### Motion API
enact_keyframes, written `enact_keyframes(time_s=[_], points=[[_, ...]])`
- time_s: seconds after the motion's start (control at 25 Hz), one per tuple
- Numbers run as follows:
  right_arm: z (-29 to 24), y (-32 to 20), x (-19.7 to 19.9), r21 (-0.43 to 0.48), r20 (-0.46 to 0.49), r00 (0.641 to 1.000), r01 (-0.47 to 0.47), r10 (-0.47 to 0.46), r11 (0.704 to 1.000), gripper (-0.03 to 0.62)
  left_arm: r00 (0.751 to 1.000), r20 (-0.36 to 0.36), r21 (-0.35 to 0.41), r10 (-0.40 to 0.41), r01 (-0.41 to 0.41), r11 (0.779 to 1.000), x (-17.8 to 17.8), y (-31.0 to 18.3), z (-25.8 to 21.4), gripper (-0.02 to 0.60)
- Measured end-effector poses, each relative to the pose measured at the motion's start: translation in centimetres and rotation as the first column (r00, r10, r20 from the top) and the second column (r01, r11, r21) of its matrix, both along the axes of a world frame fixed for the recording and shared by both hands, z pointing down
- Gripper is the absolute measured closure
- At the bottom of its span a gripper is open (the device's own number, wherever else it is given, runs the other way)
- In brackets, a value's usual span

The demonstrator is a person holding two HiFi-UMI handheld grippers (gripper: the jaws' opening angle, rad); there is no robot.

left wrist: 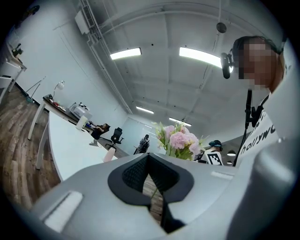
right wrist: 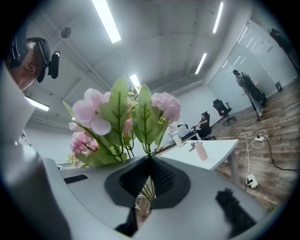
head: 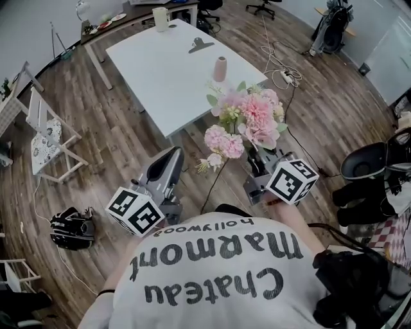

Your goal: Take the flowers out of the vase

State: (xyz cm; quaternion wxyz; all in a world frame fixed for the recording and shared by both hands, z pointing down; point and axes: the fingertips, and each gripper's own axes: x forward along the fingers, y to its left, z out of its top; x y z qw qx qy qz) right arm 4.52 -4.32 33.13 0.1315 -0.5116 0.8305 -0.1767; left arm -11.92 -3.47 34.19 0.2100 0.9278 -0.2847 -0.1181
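Note:
My right gripper (head: 258,154) is shut on the stems of a bunch of pink flowers (head: 247,115) with green leaves and holds it over the wooden floor, in front of the white table (head: 160,77). In the right gripper view the stems pass between the closed jaws (right wrist: 150,159) and the blooms (right wrist: 119,112) rise above them. The empty pink vase (head: 220,69) stands upright on the table, far from both grippers. My left gripper (head: 173,154) is left of the bunch, its jaws (left wrist: 149,157) shut with nothing held; the flowers (left wrist: 180,139) show beyond it.
A black clip (head: 200,44) and a white cup (head: 160,18) lie on the table. A white folding chair (head: 45,138) and a black bag (head: 72,226) are on the floor at left. Cables (head: 282,72) run right of the table; dark gear (head: 372,168) sits at right.

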Motion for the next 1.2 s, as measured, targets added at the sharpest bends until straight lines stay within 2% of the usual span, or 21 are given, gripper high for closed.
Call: enact_keyframes(time_s=[0.16,0.56,0.88,1.2], points=[[0.5,1.0,1.4,-0.022,-0.003,1.000,0.006,-0.007,1.000,0.579,0.999,0.015,0.002,-0.039,0.039,0.999,1.1,0.6,0.1,0.574],[-0.8,2.4,7.2,-0.023,-0.033,0.999,-0.002,0.001,1.000,0.579,0.997,0.037,-0.019,-0.066,0.067,0.998,4.6,1.6,-0.3,0.574],[-0.4,3.1,10.9,-0.041,-0.005,0.999,-0.035,0.034,0.999,0.579,0.998,0.048,-0.015,-0.049,0.050,0.999,7.2,2.2,-0.3,0.574],[-0.4,3.2,11.9,-0.038,-0.016,0.999,-0.038,0.038,0.999,0.579,0.998,0.052,-0.022,-0.031,0.032,0.999,8.7,2.3,-0.3,0.574]])
